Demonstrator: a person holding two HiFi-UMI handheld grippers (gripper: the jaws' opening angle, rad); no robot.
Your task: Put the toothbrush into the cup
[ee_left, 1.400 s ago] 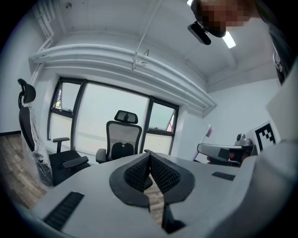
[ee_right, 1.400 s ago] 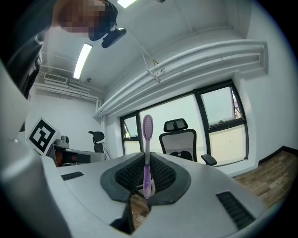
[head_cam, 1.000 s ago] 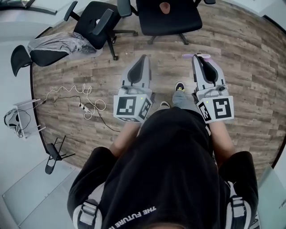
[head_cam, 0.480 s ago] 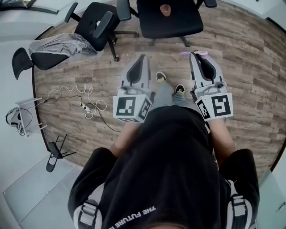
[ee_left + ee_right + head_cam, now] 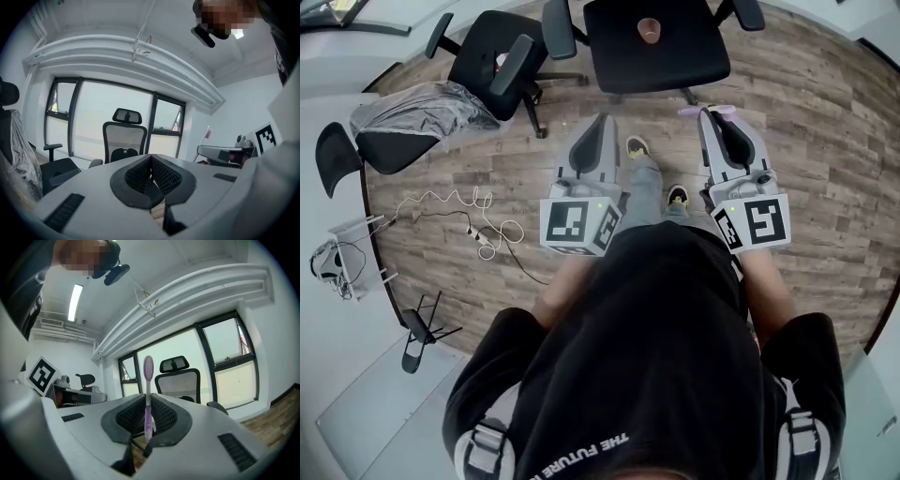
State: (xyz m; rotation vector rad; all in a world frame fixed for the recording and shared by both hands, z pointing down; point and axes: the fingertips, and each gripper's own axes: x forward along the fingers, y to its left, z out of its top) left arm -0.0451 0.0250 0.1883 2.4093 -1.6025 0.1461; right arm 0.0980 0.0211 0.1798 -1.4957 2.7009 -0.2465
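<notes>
My right gripper (image 5: 716, 114) (image 5: 148, 414) is shut on a purple toothbrush (image 5: 148, 394), which stands upright between the pads with its bristle head on top. In the head view the toothbrush (image 5: 709, 111) lies crosswise at that gripper's tip. A small brown cup (image 5: 649, 30) stands on the seat of the black office chair (image 5: 675, 56) straight ahead, some way beyond both grippers. My left gripper (image 5: 600, 127) (image 5: 151, 171) is shut with nothing between its pads, held level beside the right one.
A second black chair (image 5: 492, 56) stands at the left, and a chair draped with grey cloth (image 5: 412, 108) further left. A white cable (image 5: 469, 211) lies on the wooden floor. The person's feet (image 5: 656, 173) show between the grippers. Windows and a chair (image 5: 180, 380) lie ahead.
Both grippers have moved forward toward the chair with the cup, which now shows fully on the seat. The person has taken a step. The toothbrush stays held.
</notes>
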